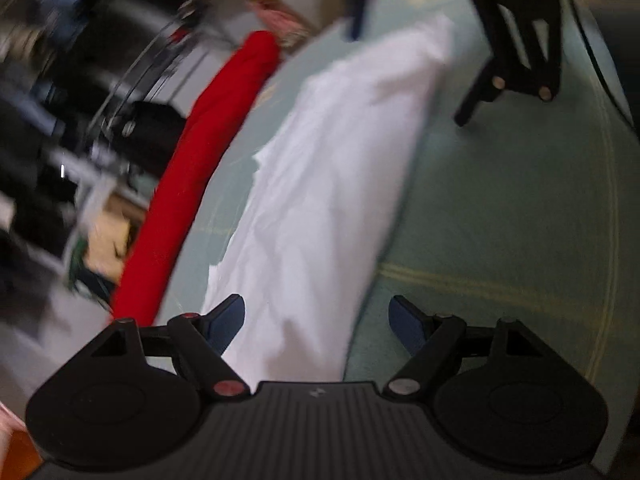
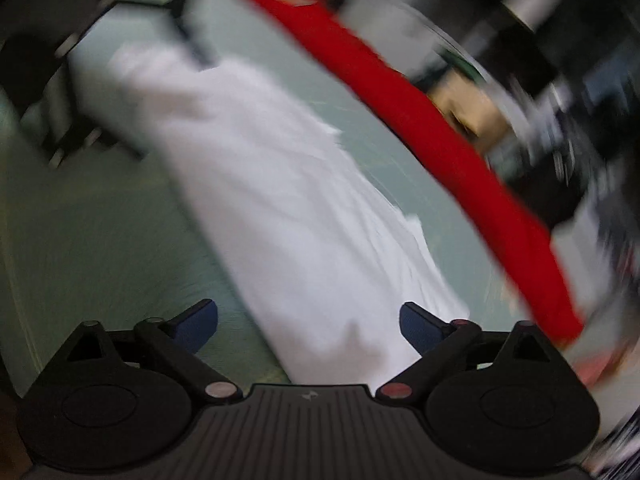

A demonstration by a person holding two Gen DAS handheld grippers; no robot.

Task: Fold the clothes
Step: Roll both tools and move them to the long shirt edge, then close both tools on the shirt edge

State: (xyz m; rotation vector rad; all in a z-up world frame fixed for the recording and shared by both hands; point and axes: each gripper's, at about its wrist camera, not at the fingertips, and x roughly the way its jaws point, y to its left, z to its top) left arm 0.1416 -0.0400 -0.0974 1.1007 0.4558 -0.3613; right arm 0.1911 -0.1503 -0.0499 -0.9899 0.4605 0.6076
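Left wrist view: the left gripper [image 1: 318, 318] stands wide, nothing pinched, above a creased white garment [image 1: 320, 184] lying long on a pale green mat [image 1: 500, 220]. A folded red cloth [image 1: 200, 168] lies beside it. The right gripper [image 1: 404, 76], seen opposite, is blurred.

Right wrist view: the right gripper [image 2: 308, 322] gapes wide over the same white garment [image 2: 288, 200]. The background clutter is smeared.
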